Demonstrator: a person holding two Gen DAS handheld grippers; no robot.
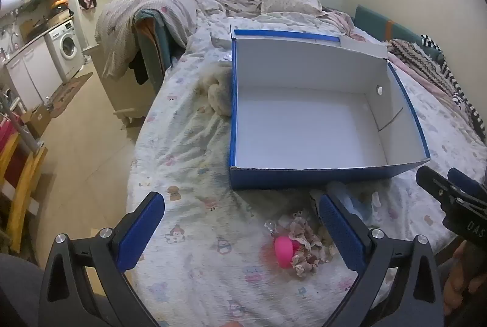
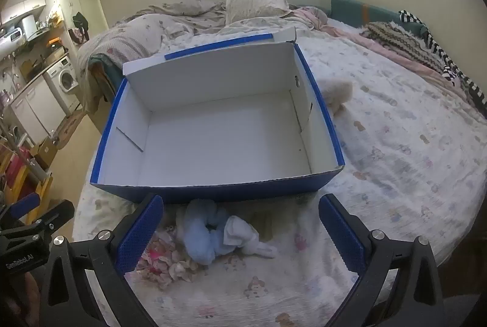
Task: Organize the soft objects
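On the patterned bedsheet [image 2: 395, 144], just before my empty blue cardboard box with white inside [image 2: 213, 129], I see a rolled pale-blue fluffy sock [image 2: 201, 235], a white cloth [image 2: 243, 235] touching it, and a frilly floral scrunchie [image 1: 304, 247] beside a pink ring [image 1: 283, 251]. My left gripper [image 1: 242, 231] and right gripper [image 2: 240, 231] both gape wide, holding nothing.

The right finger [image 1: 341, 232] of the left gripper covers most of the pale blue soft bundle [image 1: 360, 205], only a scrap peeking out. The cream fluffy thing [image 1: 217, 95] sits half hidden behind the blue box [image 1: 231, 114] wall (what it is, can't tell). In the right wrist view the floral scrunchie [image 2: 166, 261] slips partly behind that gripper's left finger [image 2: 138, 235].
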